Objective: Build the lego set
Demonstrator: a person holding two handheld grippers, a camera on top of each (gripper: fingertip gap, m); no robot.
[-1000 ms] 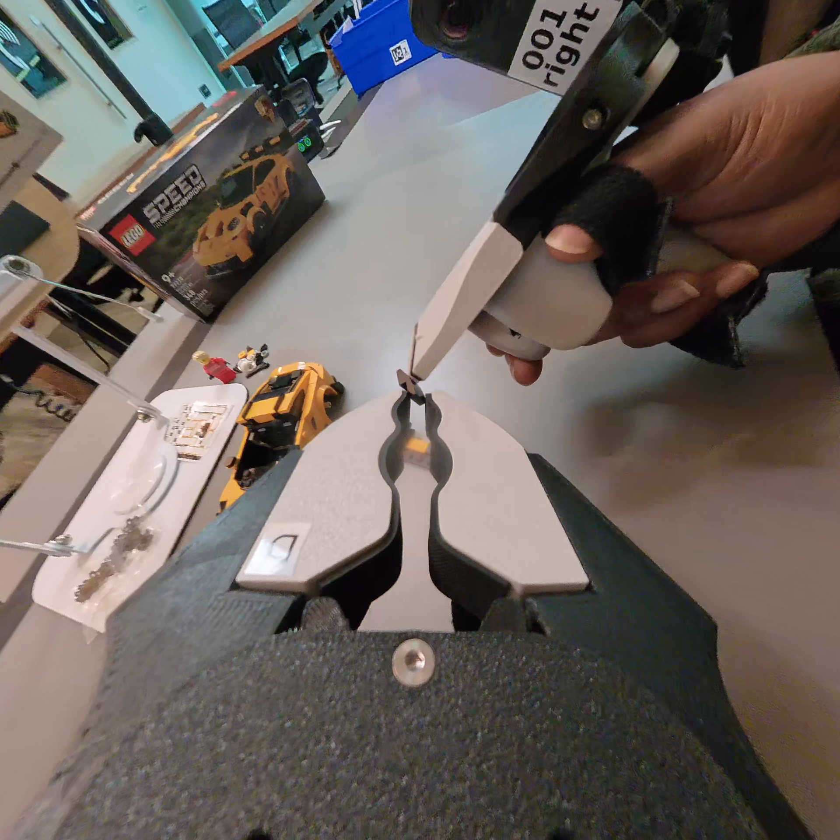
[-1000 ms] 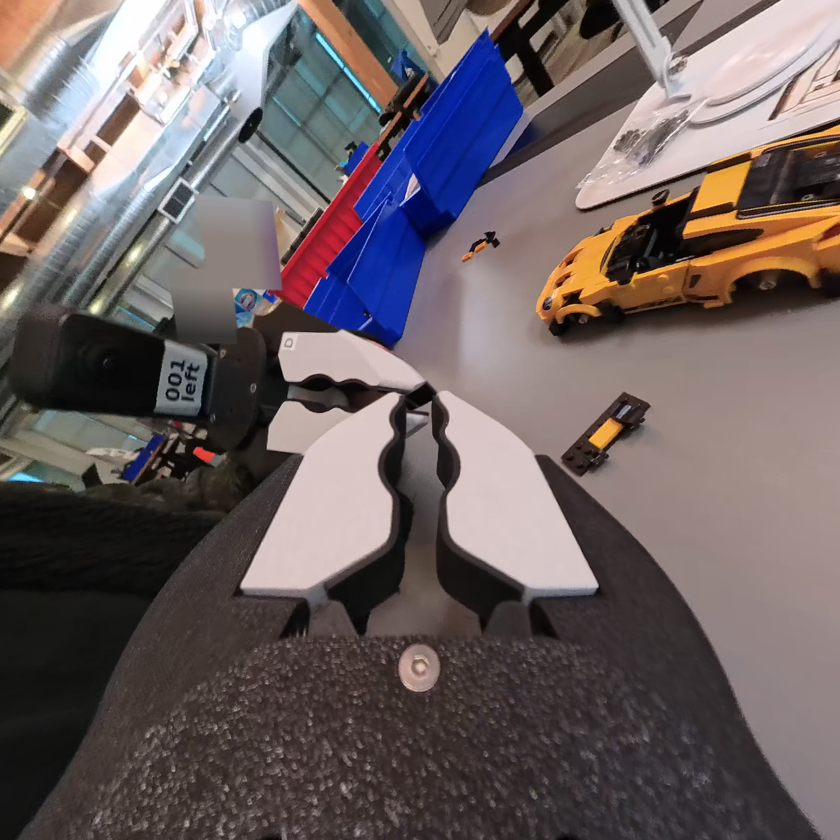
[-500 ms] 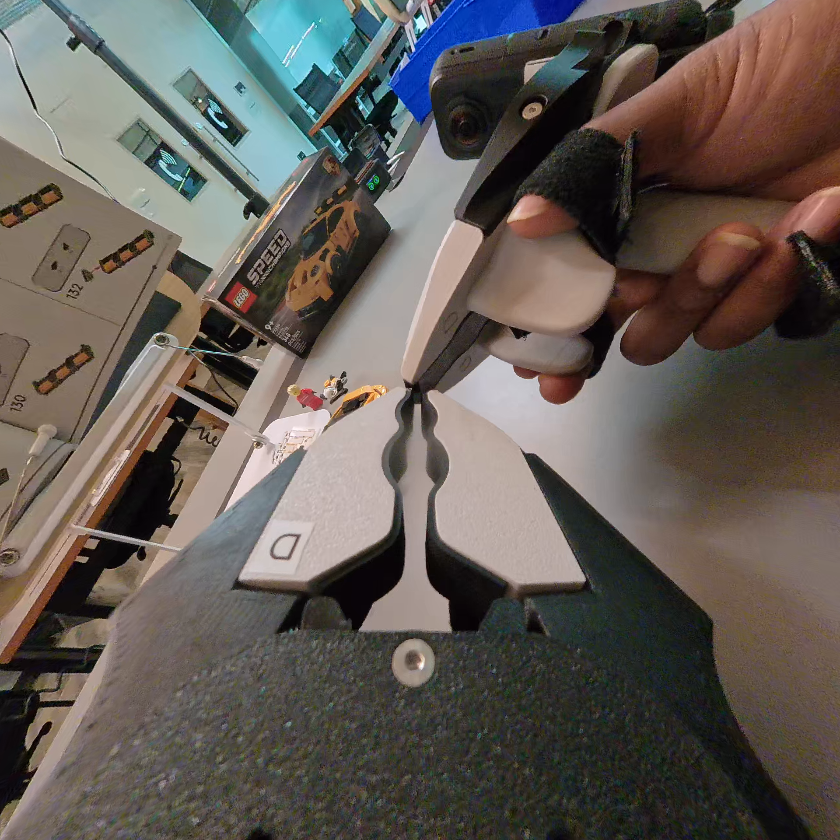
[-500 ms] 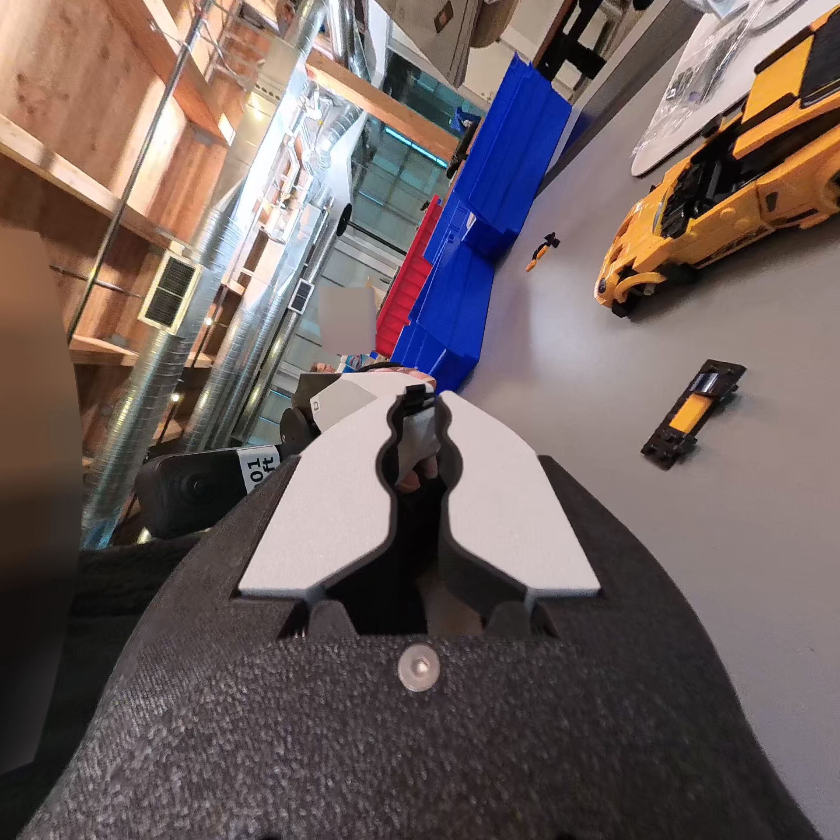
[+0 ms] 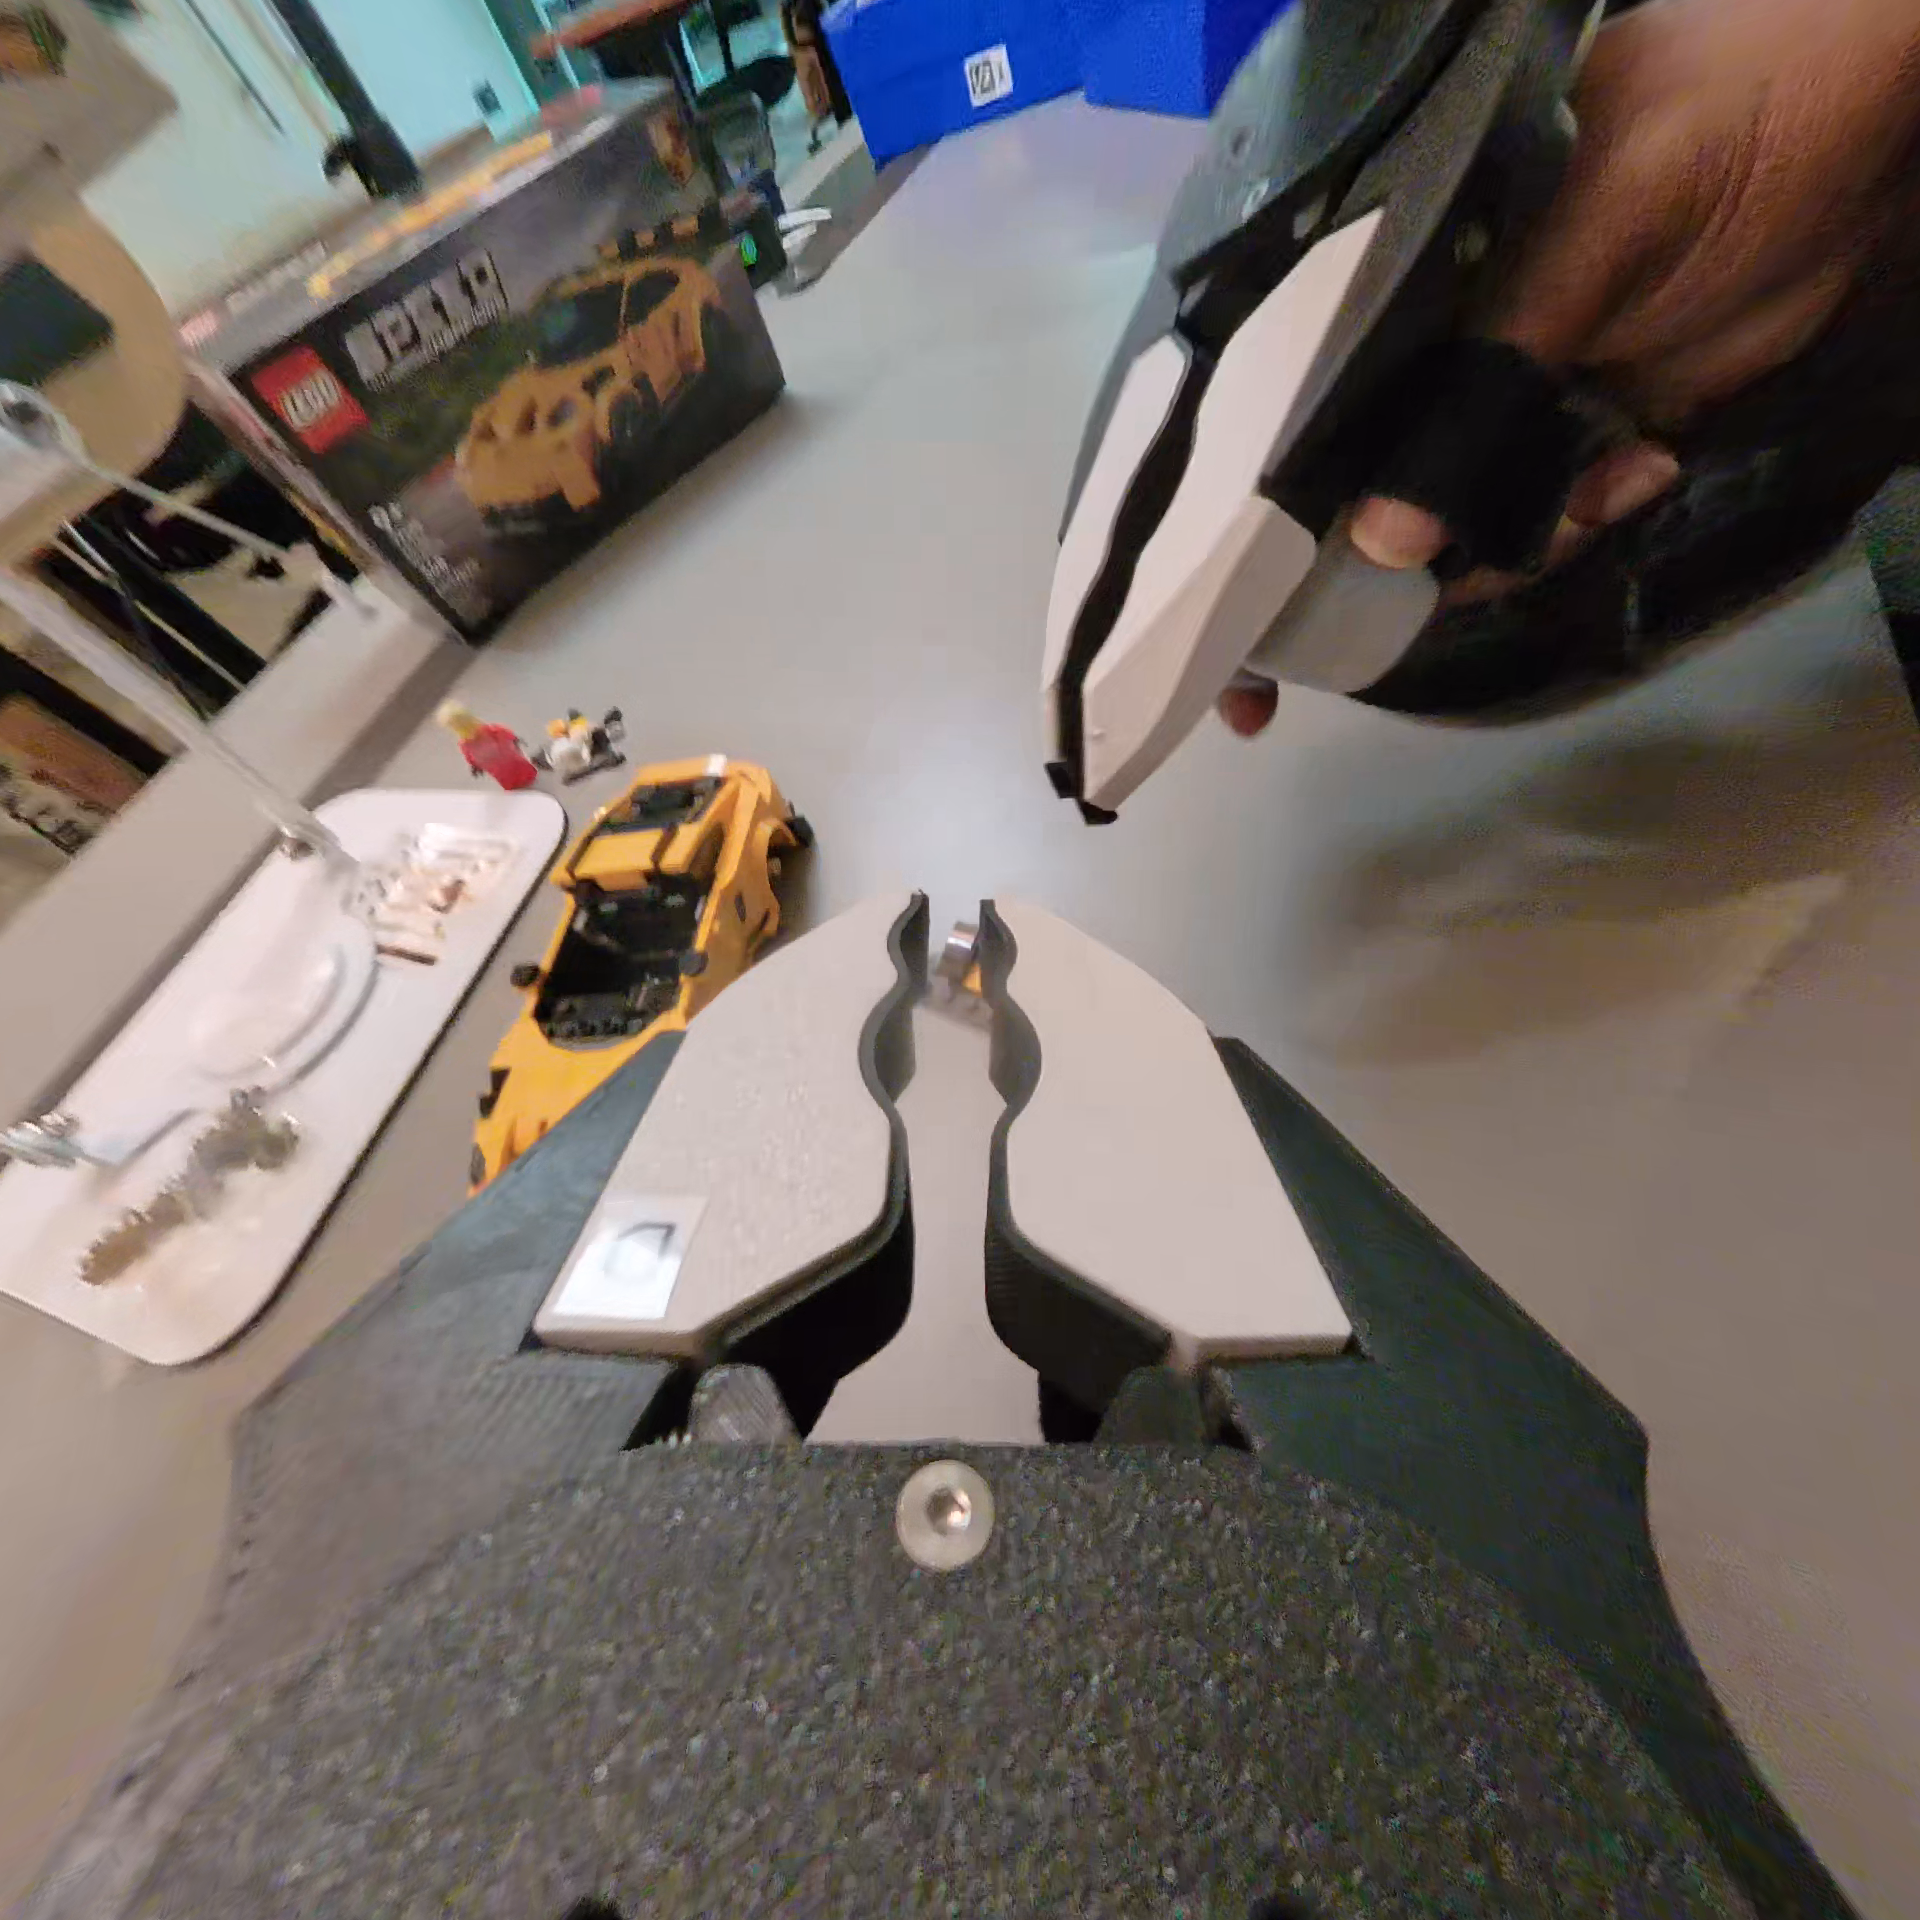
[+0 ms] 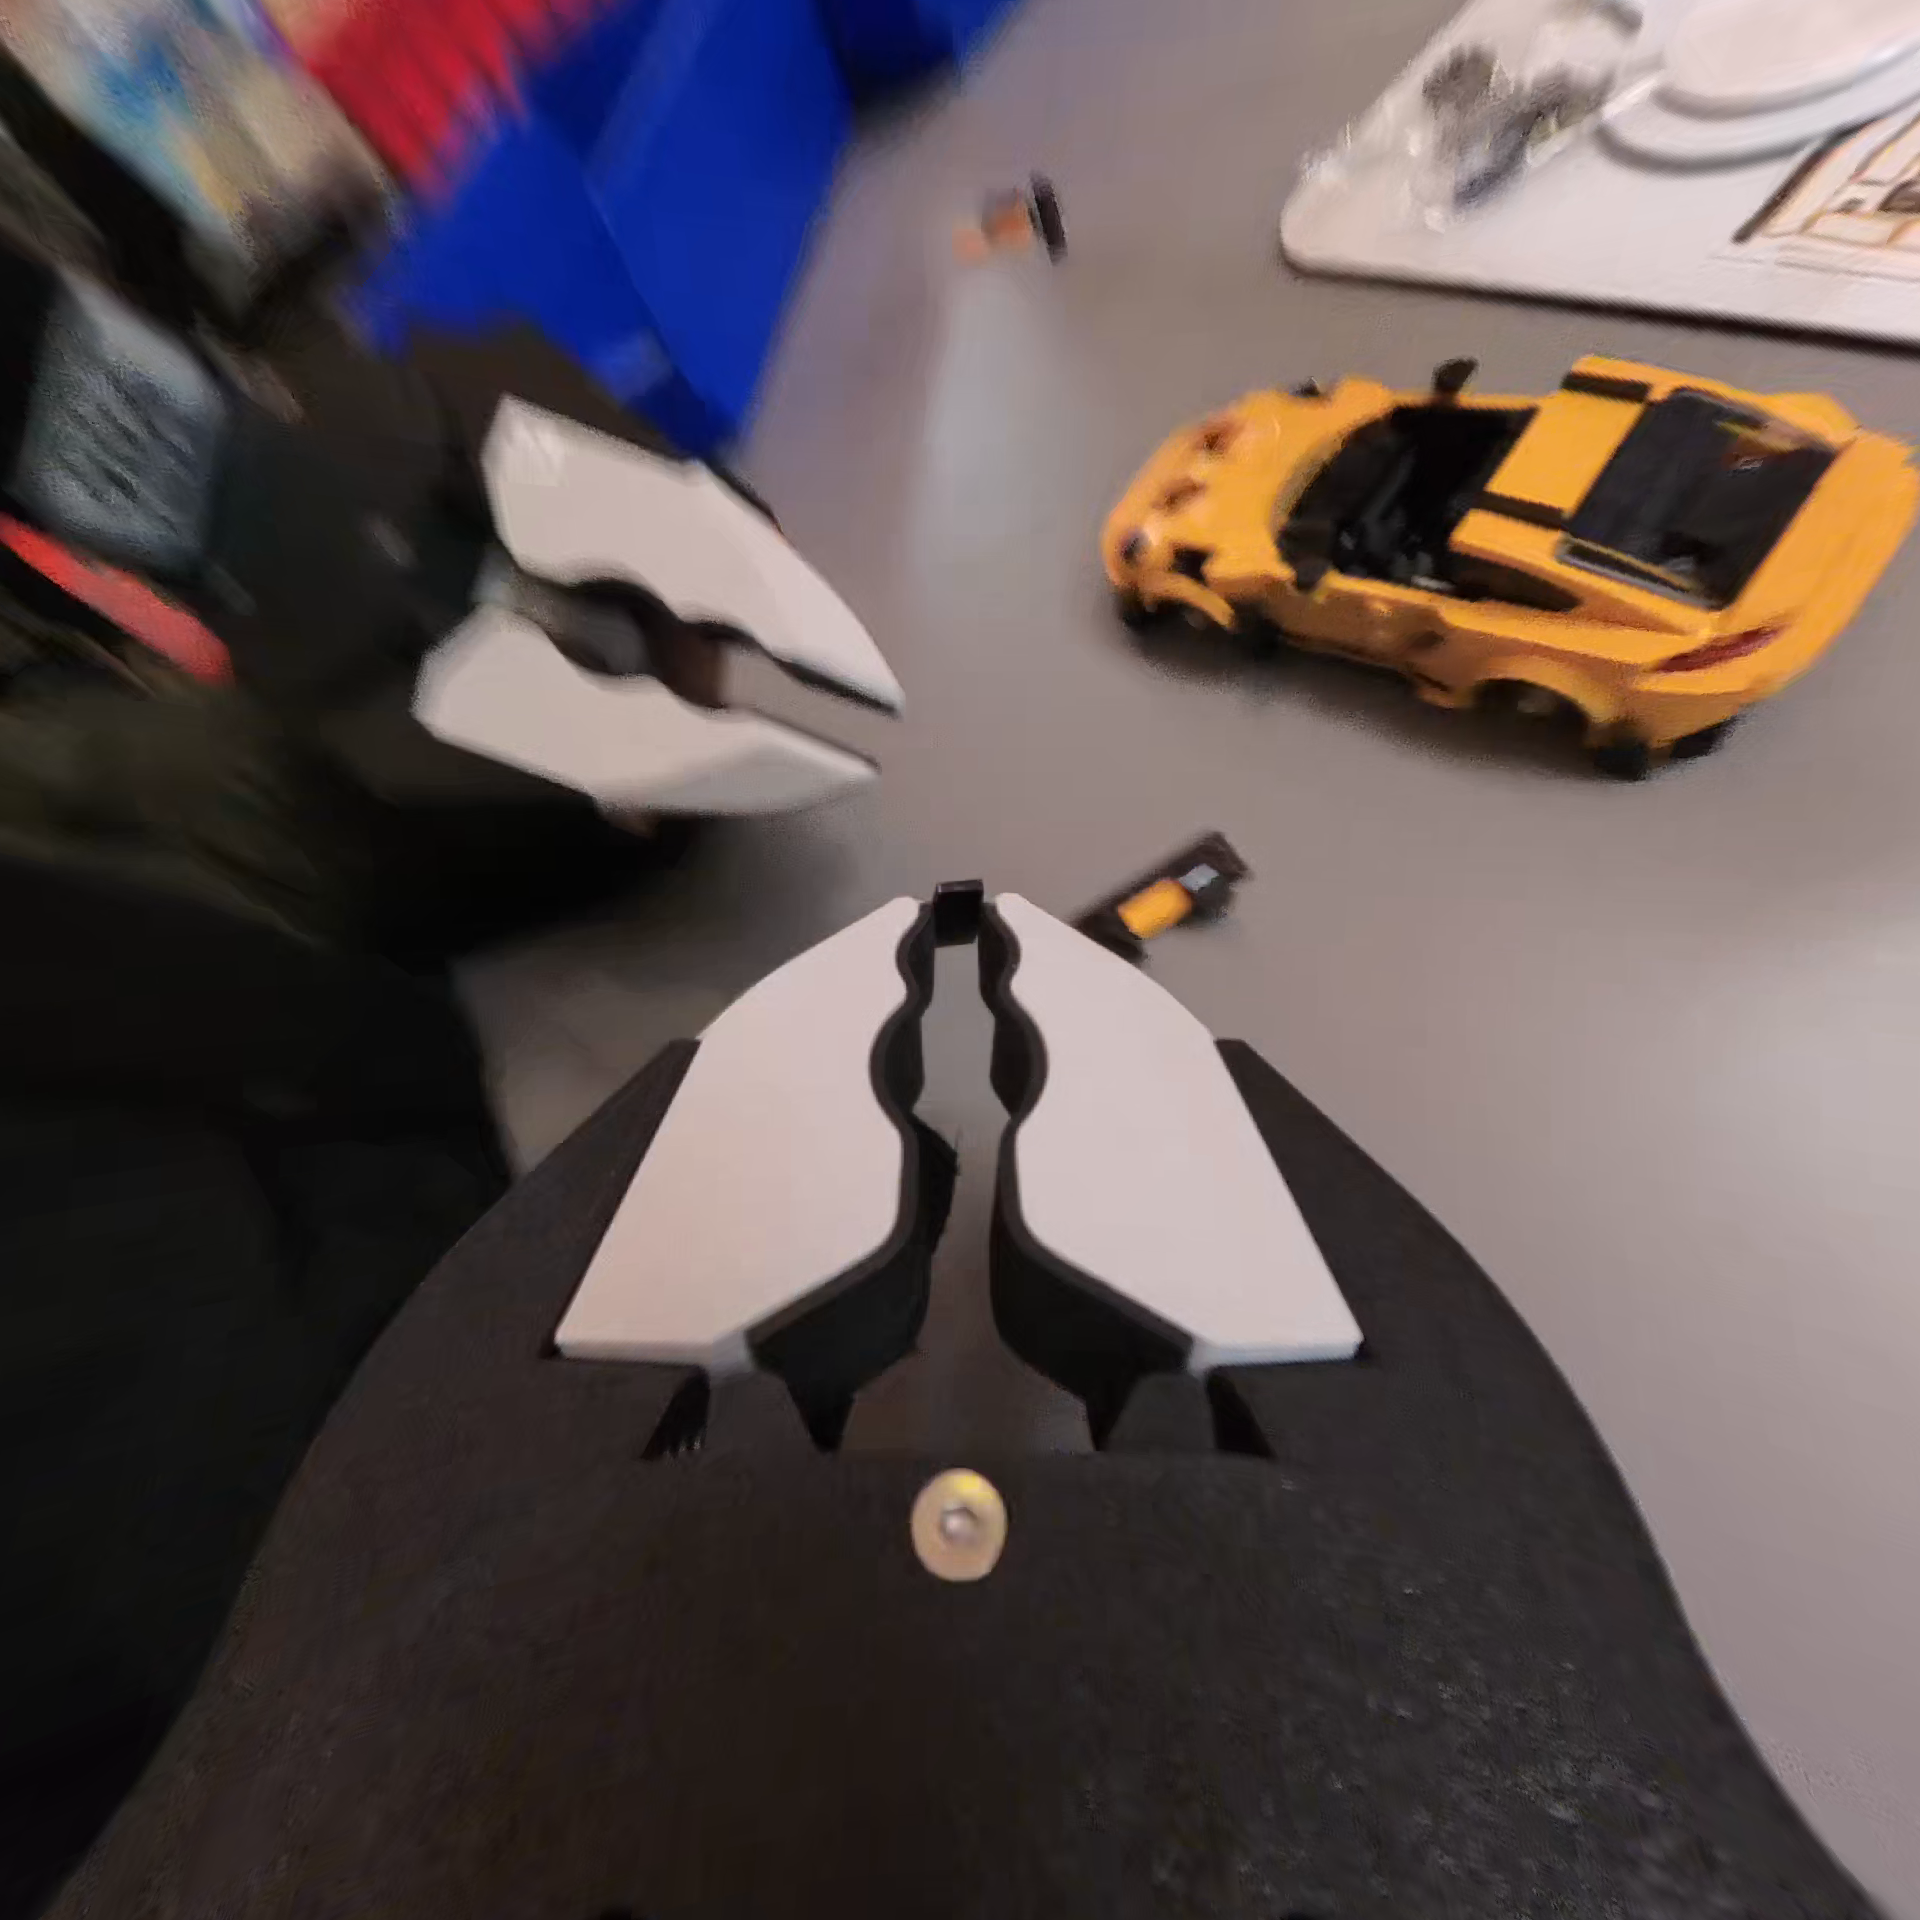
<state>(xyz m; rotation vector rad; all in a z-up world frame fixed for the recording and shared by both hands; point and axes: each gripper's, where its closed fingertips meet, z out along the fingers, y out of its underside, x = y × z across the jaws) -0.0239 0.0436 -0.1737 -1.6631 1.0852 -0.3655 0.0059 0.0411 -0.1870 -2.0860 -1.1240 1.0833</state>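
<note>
Right gripper [image 6: 958, 920]: we pinch a small black piece [image 6: 957, 912] at our fingertips, the jaws closed down to its width.
Left gripper [image 5: 951, 925]: our tips stand a narrow gap apart with nothing between them; half a second ago they were pressed nearly together against the right tongs' tips.
Change: the two tools met tip to tip in the earlier frames; now they have drawn apart above the grey table [image 5: 1455, 1091], and the black piece has gone with the right one.
Panel [image 6: 1164, 902]: a flat black-and-yellow assembly lies on the table just beyond our right fingertips, apart from them; in the left view it peeks through the gap in our left tips.
Car [image 6: 1507, 551]: the yellow lego car with black stripes stands on its wheels farther out, cockpit open and roofless, near a white tray [image 5: 135, 1247] holding bagged parts.
Minifigure [image 5: 486, 740]: a red-bodied figure lies past the car, beside a small black-and-white build.
Box [image 5: 499, 416]: the set's dark box rests at the table's far left.
</note>
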